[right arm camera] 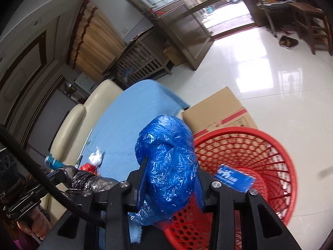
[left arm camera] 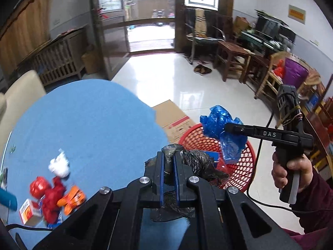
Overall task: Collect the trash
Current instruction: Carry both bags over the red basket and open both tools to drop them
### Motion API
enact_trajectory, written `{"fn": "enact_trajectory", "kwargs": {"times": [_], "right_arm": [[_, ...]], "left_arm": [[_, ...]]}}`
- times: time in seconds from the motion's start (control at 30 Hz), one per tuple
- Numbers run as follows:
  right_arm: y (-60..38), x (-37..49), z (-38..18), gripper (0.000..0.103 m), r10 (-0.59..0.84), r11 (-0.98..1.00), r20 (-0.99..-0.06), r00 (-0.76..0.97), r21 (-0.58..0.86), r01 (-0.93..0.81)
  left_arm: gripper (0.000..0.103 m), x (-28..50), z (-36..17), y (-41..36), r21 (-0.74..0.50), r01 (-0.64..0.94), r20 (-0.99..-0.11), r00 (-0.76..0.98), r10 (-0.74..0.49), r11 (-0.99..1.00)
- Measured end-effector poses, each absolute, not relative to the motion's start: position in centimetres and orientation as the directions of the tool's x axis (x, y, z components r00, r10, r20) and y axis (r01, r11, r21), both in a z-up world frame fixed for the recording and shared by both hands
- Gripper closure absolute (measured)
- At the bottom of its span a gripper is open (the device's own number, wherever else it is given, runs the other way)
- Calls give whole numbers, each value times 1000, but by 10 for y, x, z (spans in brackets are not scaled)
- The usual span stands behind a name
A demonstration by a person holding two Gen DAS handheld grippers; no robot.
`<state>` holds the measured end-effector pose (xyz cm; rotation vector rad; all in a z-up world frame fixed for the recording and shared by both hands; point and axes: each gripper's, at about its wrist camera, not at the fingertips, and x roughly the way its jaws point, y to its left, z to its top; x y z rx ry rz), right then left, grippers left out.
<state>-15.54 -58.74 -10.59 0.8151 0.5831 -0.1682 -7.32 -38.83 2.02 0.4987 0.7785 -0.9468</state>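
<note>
Fingers: left [left arm camera: 169,162] pinch black bag [left arm camera: 195,160] | right [right arm camera: 169,173] pinch blue bag [right arm camera: 166,156] | basket [right arm camera: 276,145]: blue packet [right arm camera: 234,177]

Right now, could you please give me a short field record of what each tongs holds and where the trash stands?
left tongs: shut on black plastic bag
right tongs: shut on blue plastic bag
bin: red mesh basket on the floor beside the table, blue packet inside
still on blue table: white wad, red wrapper, orange wrapper, small box
</note>
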Motion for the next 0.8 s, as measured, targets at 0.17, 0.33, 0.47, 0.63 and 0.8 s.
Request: {"fn": "enact_trajectory", "kwargs": {"times": [0.17,0.33,0.47,0.63,0.8], "right_arm": [[-608,-173,-113,63,54,653,-550,833,651,387],[-617,-181,-122,63,59,620,-559,827,670,409],[-623,-184,-131,58,86,590,-568,818,691,417],[-629,-191,-135,40,86,561,-551,830,715,417],[-632,-195,-135,40,72,553,-550,832,716,426]], "left_arm": [[95,-86,13,-414,57,884,-787,326,-524,464],[95,-95,6,-431,58,901,-800,299,-520,430],[94,-98,2,-441,62,908,-809,288,-512,414],[94,-94,-7,-452,82,903,-825,299,-480,423],[74,-97,-11,-454,154,888,-819,359,-447,433]]}}
